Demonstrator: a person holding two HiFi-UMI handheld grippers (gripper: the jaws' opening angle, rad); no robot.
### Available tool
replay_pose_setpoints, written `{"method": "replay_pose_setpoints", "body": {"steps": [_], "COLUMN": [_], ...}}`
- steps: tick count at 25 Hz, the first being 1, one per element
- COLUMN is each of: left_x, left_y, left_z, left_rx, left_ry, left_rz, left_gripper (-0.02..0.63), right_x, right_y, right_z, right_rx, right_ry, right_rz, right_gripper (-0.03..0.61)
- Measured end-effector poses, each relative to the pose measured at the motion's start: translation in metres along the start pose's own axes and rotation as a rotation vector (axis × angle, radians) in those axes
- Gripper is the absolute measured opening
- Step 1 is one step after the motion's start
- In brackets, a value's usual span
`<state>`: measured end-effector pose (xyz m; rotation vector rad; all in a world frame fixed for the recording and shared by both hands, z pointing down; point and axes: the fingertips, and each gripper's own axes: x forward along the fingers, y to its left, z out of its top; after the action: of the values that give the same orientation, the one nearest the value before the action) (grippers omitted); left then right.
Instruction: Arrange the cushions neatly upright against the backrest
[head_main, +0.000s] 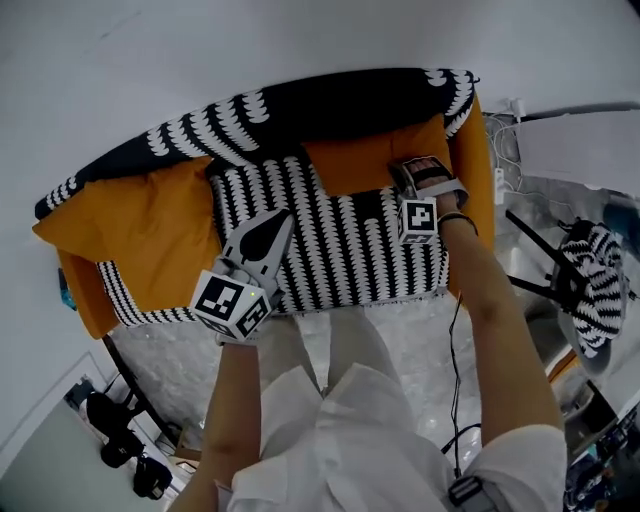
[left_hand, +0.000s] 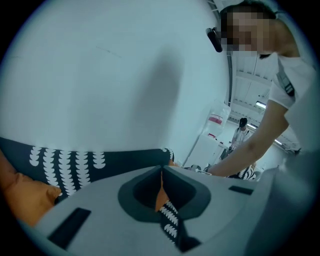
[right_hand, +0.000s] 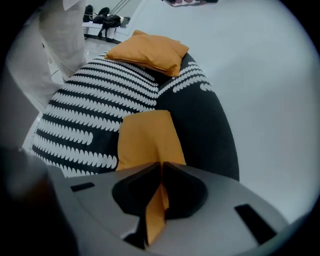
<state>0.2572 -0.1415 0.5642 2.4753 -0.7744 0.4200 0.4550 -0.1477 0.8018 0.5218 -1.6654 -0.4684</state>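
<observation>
A large cushion, black-and-white patterned on one face and orange on the other, lies across the sofa seat in the head view. My left gripper is shut on its upper left corner; in the left gripper view the jaws pinch orange and patterned fabric. My right gripper is shut on its upper right corner, where orange cloth runs out of the closed jaws. A second, plain orange cushion leans at the sofa's left end. Behind both runs the dark patterned backrest.
The sofa stands against a white wall. To the right is a chair with a patterned cushion, with cables on the floor near it. Dark gear sits at lower left. A person stands far off in the room.
</observation>
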Motion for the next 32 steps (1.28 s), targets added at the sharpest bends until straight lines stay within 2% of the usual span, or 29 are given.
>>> {"method": "replay_pose_setpoints", "body": {"steps": [4,7,8,9,16,18,22,25,32], "left_x": [0.003,0.001,0.001,0.001,0.0,-0.005,-0.021,-0.041,-0.116], "left_y": [0.002,0.003,0.004,0.005,0.014,0.014,0.019,0.025,0.055], "left_z": [-0.003,-0.003,-0.001,0.0,0.019,0.024,0.037,0.043,0.046], "left_rx": [-0.008,-0.009,-0.009,-0.011,-0.015,-0.015,-0.017,-0.028,-0.049], "left_ry": [0.004,0.008,0.006,0.004,-0.038,-0.052,-0.089,-0.119,-0.176], "left_rz": [0.007,0.006,0.006,0.008,0.013,0.014,0.029,0.055,0.15], "left_gripper": [0.021,0.021,0.021,0.021,0.021,0.021,0.021,0.021,0.021], "right_x": [0.023,0.024,0.024,0.024,0.012,0.003,-0.017,-0.034,-0.064], "right_y": [0.017,0.033,0.036,0.036,0.006,-0.005,-0.029,-0.039,-0.072], "right_z": [-0.039,-0.053,-0.056,-0.059,-0.047,-0.037,-0.006,0.033,0.151], "right_rx": [0.09,0.154,0.177,0.204,0.346,0.417,0.626,0.735,0.847], "right_ry": [0.133,0.178,0.187,0.196,0.183,0.158,0.083,-0.009,-0.21], "right_rz": [0.082,0.161,0.171,0.173,0.168,0.142,0.107,0.156,0.276], "right_gripper": [0.034,0.035,0.038,0.009,0.012,0.012,0.017,0.04,0.055]}}
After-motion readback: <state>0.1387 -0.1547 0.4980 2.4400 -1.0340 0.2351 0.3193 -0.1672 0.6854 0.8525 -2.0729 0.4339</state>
